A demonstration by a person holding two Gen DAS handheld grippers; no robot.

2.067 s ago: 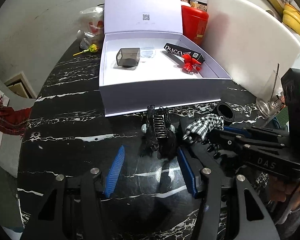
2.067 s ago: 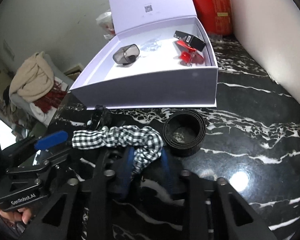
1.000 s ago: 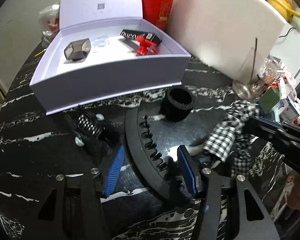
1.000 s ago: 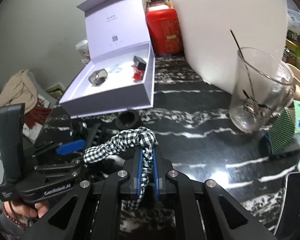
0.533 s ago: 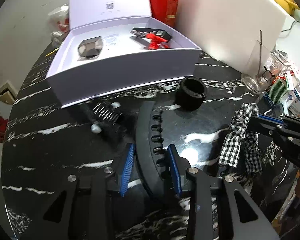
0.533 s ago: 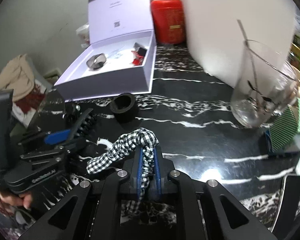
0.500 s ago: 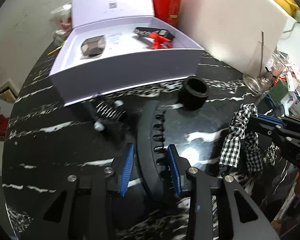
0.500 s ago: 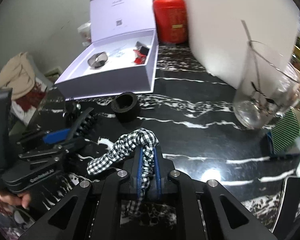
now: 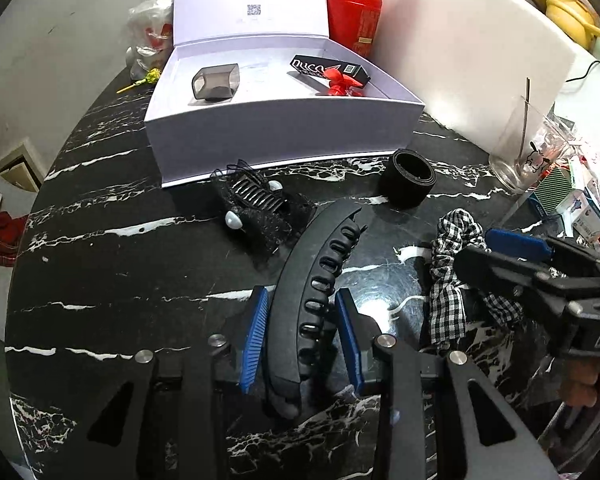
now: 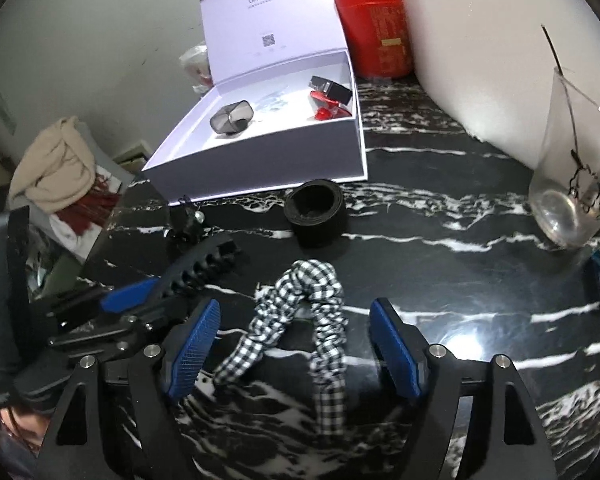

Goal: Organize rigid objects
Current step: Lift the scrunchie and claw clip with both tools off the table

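Note:
My left gripper [image 9: 302,300] is shut on a long curved black hair clip [image 9: 312,276], whose toothed end points toward the open white box [image 9: 280,136]. The right gripper [image 10: 296,320] has its jaws opening, the blue pads [image 10: 396,348] standing wide apart. A black-and-white checked scrunchie [image 10: 324,320] lies on the black marble table [image 10: 440,216] between them, touching neither pad. The left wrist view shows the scrunchie [image 9: 448,280] to the right of the clip. A small black claw clip with pearls [image 9: 252,196] and a black ring [image 9: 408,176] lie before the box.
Inside the box are a grey cup [image 9: 216,84], a black carton [image 9: 330,68] and a red piece [image 9: 340,86]. A red canister [image 9: 352,16] and a white board [image 9: 460,52] stand behind. A glass [image 10: 576,184] with a stirrer stands at the right, by small packets [image 9: 580,204].
The right jaws have gone from shut on the scrunchie to wide apart, and the scrunchie now lies on the table. The left jaws have shut on the curved clip.

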